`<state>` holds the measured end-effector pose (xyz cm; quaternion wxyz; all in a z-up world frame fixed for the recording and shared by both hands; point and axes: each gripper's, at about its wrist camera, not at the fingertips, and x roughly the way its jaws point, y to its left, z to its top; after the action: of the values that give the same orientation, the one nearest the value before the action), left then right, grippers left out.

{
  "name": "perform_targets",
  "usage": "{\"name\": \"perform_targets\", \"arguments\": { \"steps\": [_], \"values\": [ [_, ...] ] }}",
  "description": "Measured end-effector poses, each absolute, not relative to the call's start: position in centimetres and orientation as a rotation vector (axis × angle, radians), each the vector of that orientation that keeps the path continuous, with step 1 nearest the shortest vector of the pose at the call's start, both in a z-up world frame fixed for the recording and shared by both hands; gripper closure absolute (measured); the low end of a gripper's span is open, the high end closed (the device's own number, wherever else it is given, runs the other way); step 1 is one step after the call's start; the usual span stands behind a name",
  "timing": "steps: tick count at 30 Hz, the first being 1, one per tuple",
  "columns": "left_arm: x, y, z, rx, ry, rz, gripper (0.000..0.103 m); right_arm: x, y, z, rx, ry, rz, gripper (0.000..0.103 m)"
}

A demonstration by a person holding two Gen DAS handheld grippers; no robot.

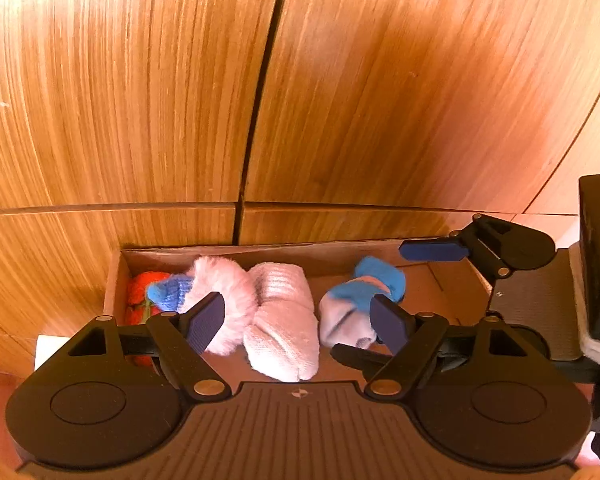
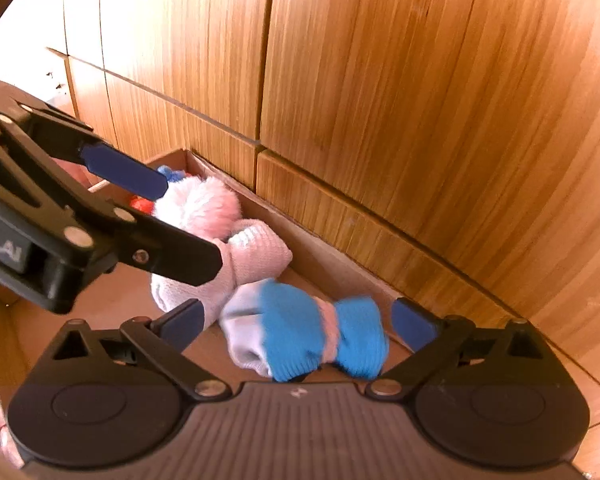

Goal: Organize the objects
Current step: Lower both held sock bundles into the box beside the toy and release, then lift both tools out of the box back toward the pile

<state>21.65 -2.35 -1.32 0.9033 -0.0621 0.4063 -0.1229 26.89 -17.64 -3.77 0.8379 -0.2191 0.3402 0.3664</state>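
Box: I see a shallow cardboard box against the wooden cabinet, holding rolled socks in a row
Row, left to right: orange sock, fluffy pink sock with a blue cuff, pale pink knit sock, grey and blue sock
Left gripper: spread wide, holding nothing; I have it over the pale pink knit sock, and I cannot tell whether it touches
Right gripper: spread wide around the grey and blue sock, fingers clear of it on both sides, nothing pinched
Done: I judge four socks already lie in the box
Left: bare box floor to the right of the row; I see no other loose socks, so little may remain beyond tidying the row
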Motion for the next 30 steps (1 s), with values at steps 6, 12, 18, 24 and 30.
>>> {"name": "perform_targets", "arguments": {
  "steps": [6,12,18,24,30],
  "values": [
    [20.5,-1.8,-0.8,-0.149,0.832,-0.256,0.019,24.4,-19.0,-1.7,-0.440,0.690,0.754,0.003],
    [18.0,-0.9,0.6,-0.157,0.801,-0.266,0.019,20.3,-20.8,1.2,-0.420,0.640,0.742,0.003],
    [14.0,0.7,3.8,-0.172,0.743,-0.283,0.019,15.8,-21.6,5.5,-0.344,0.572,0.733,0.001],
    [8.5,3.3,7.3,-0.171,0.654,-0.300,0.019,10.3,-22.7,9.7,-0.278,0.470,0.714,0.001],
    [1.3,6.2,7.9,-0.129,0.571,-0.275,0.016,1.9,-25.1,11.0,-0.209,0.387,0.692,0.001]
  ]
}}
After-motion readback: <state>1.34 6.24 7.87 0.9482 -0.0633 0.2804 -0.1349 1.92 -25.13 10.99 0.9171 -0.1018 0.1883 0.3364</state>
